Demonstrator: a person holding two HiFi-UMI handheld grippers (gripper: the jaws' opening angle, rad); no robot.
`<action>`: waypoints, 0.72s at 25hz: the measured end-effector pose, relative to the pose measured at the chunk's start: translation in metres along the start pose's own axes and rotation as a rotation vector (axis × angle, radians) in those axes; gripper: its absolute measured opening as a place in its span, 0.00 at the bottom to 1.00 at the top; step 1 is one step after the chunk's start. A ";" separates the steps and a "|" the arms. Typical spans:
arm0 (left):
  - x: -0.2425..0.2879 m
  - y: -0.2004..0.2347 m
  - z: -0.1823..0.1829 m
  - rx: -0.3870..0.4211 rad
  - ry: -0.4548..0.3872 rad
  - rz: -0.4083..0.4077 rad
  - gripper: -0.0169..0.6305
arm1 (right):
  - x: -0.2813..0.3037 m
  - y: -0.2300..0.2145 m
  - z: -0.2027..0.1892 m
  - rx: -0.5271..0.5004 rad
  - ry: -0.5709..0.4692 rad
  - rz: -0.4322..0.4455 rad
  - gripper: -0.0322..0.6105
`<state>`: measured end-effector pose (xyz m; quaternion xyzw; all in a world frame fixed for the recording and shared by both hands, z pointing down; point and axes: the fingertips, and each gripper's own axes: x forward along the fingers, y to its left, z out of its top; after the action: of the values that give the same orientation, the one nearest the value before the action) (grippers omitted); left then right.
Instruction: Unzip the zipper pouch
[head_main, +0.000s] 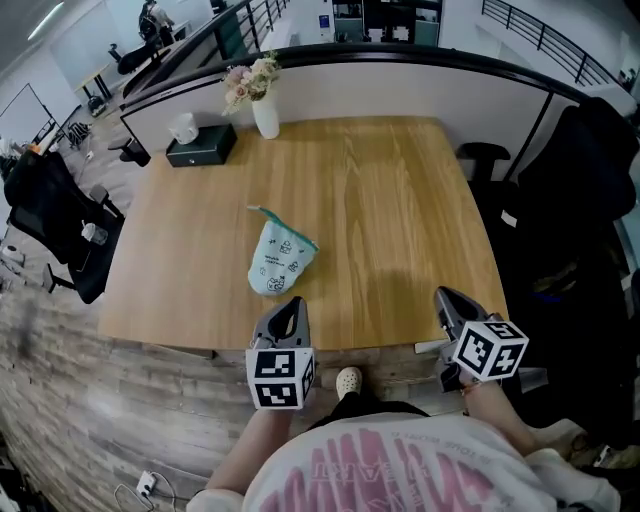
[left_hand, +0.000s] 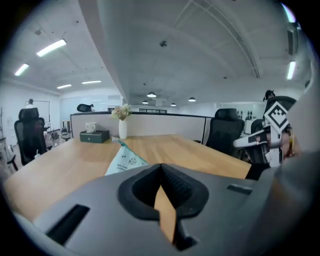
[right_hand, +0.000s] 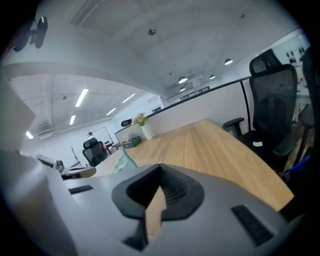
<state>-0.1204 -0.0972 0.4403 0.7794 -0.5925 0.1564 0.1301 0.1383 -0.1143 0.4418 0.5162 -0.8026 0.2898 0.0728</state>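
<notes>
The zipper pouch (head_main: 280, 257) lies on the table (head_main: 400, 200), a little left of the centre in the head view. The left gripper (head_main: 292, 305) is just below it, clenched and holding nothing. The right gripper (head_main: 446, 298), at the lower right, is also clenched and empty.

The zipper pouch (head_main: 279, 258) lies on the surface (head_main: 400, 200), in its left half and nearer to the front edge. Behind it, at the far edge, stands a vase with flowers (head_main: 265, 115), with a tissue box (head_main: 201, 145) just left of it. The left tongs (head_main: 290, 306) are at the front edge, just before the pouch; the right tongs (head_main: 446, 296) are well apart to the right. An office chair (head_main: 60, 230) stands left of the surface.
</notes>
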 end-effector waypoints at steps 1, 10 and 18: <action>0.016 0.004 0.005 0.041 0.012 -0.006 0.02 | 0.009 -0.003 0.008 0.009 -0.006 -0.008 0.05; 0.133 0.020 -0.005 0.503 0.262 -0.094 0.39 | 0.058 -0.023 0.034 0.058 -0.027 -0.079 0.05; 0.176 0.037 -0.051 0.690 0.467 -0.144 0.38 | 0.080 -0.031 0.043 0.078 -0.035 -0.114 0.05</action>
<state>-0.1164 -0.2428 0.5579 0.7603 -0.4040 0.5087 0.0029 0.1369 -0.2094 0.4523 0.5686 -0.7612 0.3071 0.0549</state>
